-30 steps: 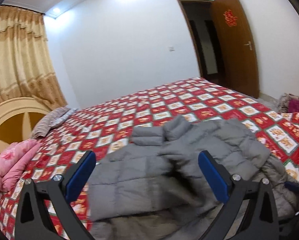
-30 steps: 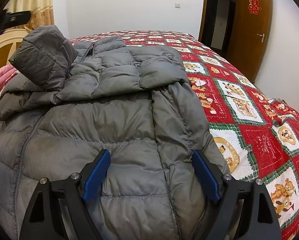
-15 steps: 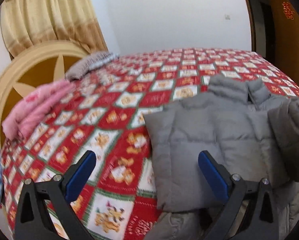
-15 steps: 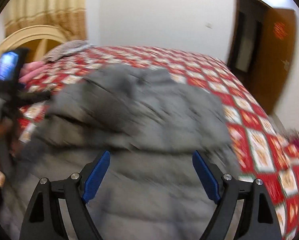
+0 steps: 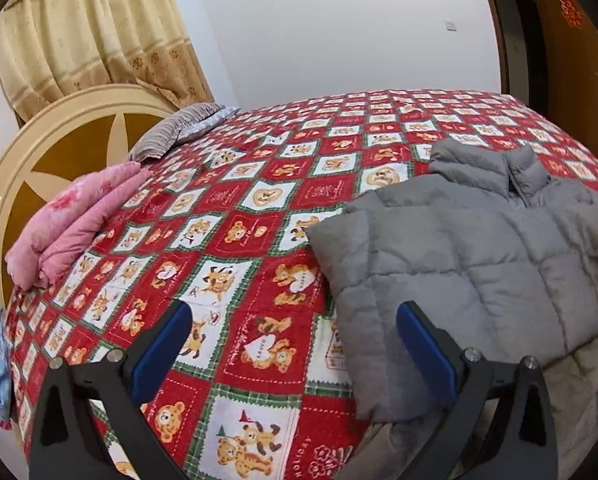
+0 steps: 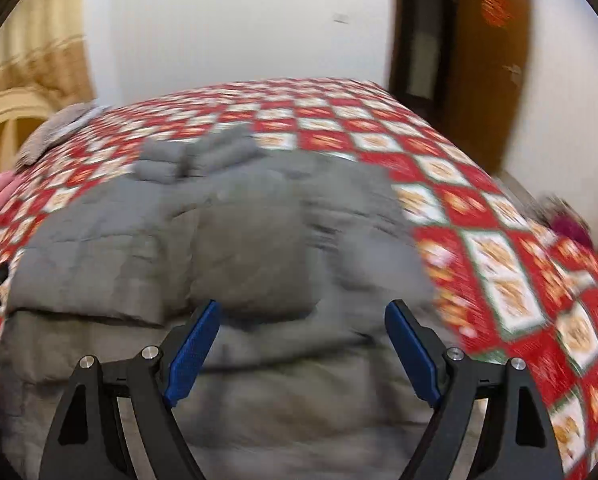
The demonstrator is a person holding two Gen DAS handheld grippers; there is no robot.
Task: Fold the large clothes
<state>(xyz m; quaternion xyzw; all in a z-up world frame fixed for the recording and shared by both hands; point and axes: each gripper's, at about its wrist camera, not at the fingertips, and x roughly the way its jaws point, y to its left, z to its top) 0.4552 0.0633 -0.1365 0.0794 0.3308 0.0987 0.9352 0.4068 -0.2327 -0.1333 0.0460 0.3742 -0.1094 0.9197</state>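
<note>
A grey puffer jacket (image 5: 459,256) lies on the bed, its upper part folded over the lower part, collar toward the far side. It also shows, blurred, in the right wrist view (image 6: 219,248). My left gripper (image 5: 295,344) is open and empty, above the bedspread at the jacket's left edge, its right finger over the folded sleeve. My right gripper (image 6: 303,344) is open and empty, just above the jacket's near middle.
The bed has a red and white bear-print bedspread (image 5: 235,208). A folded pink quilt (image 5: 75,224) and a striped pillow (image 5: 175,132) lie by the round headboard (image 5: 59,152). A brown door (image 6: 487,60) stands open at the right.
The jacket's hood and sleeve now lie flat on its body. The left gripper has swung left to the jacket's left edge. The right gripper has moved over the jacket, view blurred.
</note>
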